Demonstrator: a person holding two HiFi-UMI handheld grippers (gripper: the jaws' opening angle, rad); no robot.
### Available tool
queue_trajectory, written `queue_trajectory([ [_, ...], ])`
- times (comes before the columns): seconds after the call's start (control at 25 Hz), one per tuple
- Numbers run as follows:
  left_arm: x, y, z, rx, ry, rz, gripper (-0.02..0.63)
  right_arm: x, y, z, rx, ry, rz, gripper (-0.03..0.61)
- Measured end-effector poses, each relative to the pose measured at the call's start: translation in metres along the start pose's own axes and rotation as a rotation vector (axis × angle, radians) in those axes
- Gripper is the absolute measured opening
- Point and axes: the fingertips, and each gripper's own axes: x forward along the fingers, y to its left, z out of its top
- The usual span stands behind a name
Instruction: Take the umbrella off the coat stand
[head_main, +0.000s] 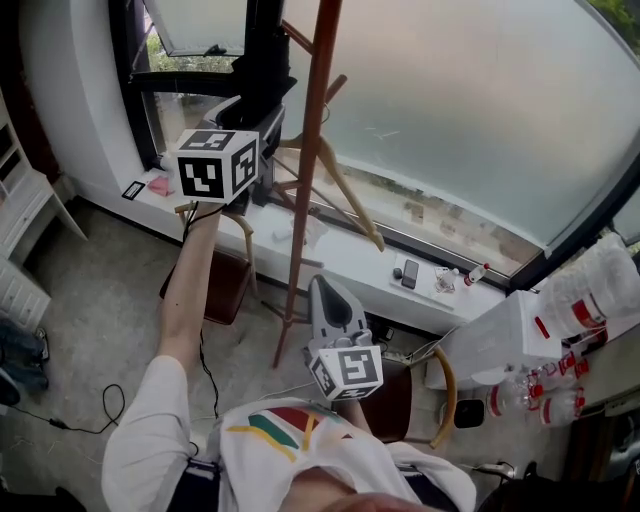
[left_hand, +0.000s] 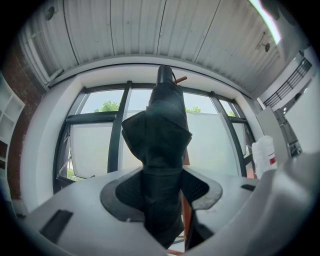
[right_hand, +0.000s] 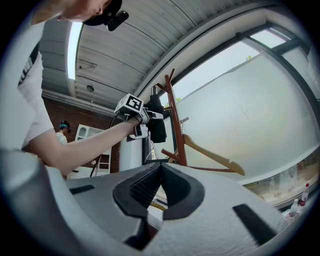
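Head view shows the wooden coat stand (head_main: 305, 170) by the window, with the black folded umbrella (head_main: 262, 60) high beside its pole. Your left gripper (left_hand: 162, 192) clamps that umbrella (jaws partly apart around the fabric). Your right gripper (right_hand: 160, 167) sits low, jaws together, empty.

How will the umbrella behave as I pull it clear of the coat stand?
Probably soft outside: the umbrella fabric bunches in loose folds where the left gripper squeezes it, so it may slip or twist. It stands upright above the jaws, suggesting a stiff core. Loose folds could snag on the coat stand pegs.
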Motion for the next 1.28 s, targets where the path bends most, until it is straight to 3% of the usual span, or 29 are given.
queue_trajectory([
  [0.84,-0.008,0.015,0.068,0.006,-0.069,0.051,0.212,-0.006,0.007,0.008,0.018,-0.016,0.029,0.0],
  [1.28,-0.03,0.037,0.067,-0.093,-0.109,0.087,0.213,-0.01,0.008,-0.002,0.013,0.021,0.028,0.0],
])
